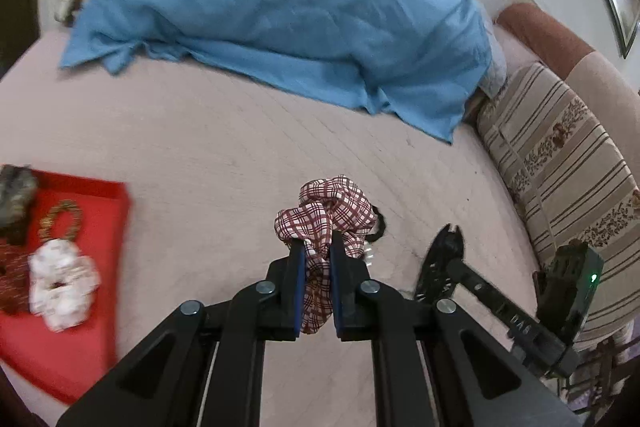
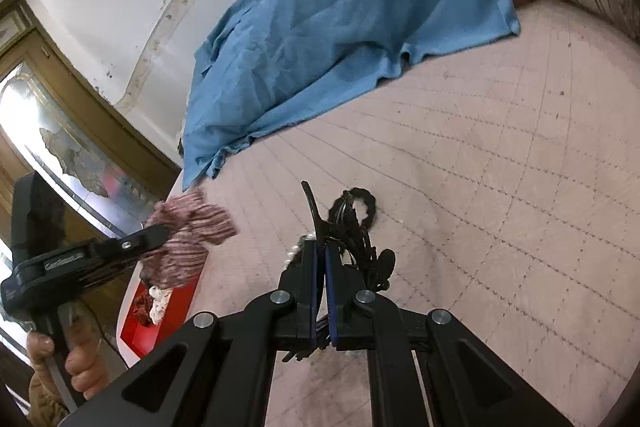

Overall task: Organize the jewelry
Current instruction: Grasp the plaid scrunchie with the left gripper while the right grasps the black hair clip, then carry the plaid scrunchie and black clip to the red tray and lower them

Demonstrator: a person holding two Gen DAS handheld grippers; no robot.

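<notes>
A blue cloth (image 1: pixel 280 7) covers the bed's (image 1: pixel 200 147) far side; a red tray (image 1: pixel 80 307) sits at its left edge. The left claw (image 1: pixel 316 251) clamps a plaid scrunchie (image 1: pixel 328 211); the right claw (image 2: pixel 321 251) clamps a black hair clip (image 2: pixel 316 215).

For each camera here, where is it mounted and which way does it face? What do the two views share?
Left wrist: sits on the left hand-held gripper, looking along its fingers across the pink bed; they clamp a plaid scrunchie, red tray at left.
Right wrist: sits on the right hand-held gripper, shut on a black hair clip; the person's left hand shows.
Shared: blue cloth, bed, scrunchie, tray, each other's gripper.
</notes>
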